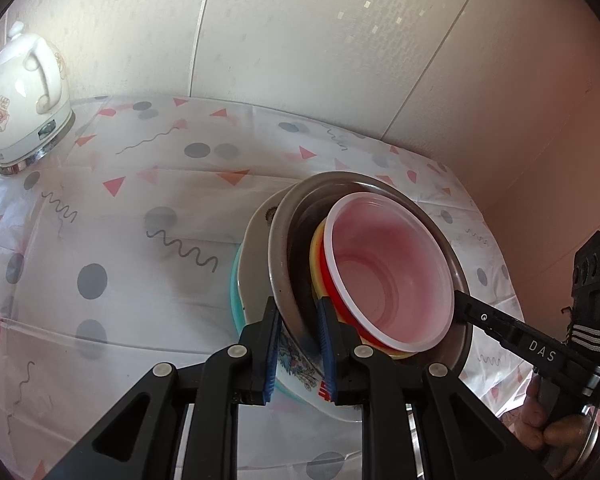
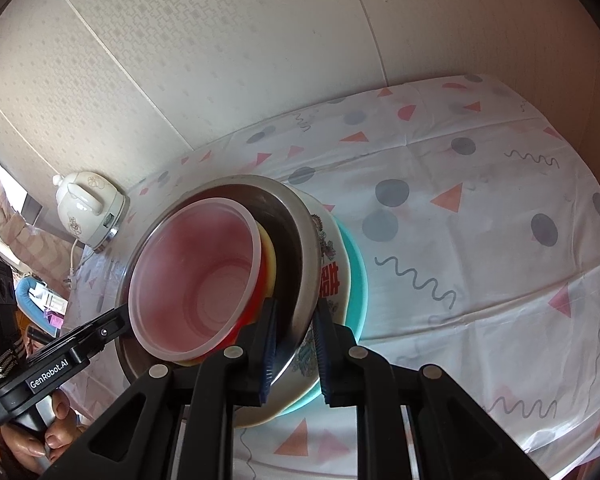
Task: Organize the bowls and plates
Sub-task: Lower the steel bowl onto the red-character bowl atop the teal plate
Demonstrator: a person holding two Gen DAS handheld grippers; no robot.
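Each hand-held gripper, left (image 1: 298, 344) and right (image 2: 296, 344), clamps the steel bowl (image 1: 284, 264) rim at lower centre, carrying the nested stack above the desk (image 1: 120, 208), so keep both grips level.

Pink plastic bowl (image 1: 384, 276) nested in steel bowl (image 1: 284, 248), over floral plate (image 1: 256, 236), teal plate (image 1: 236, 300)

Table under a patterned plastic cloth (image 1: 140, 208), white electric kettle (image 1: 24, 96) standing at its far corner
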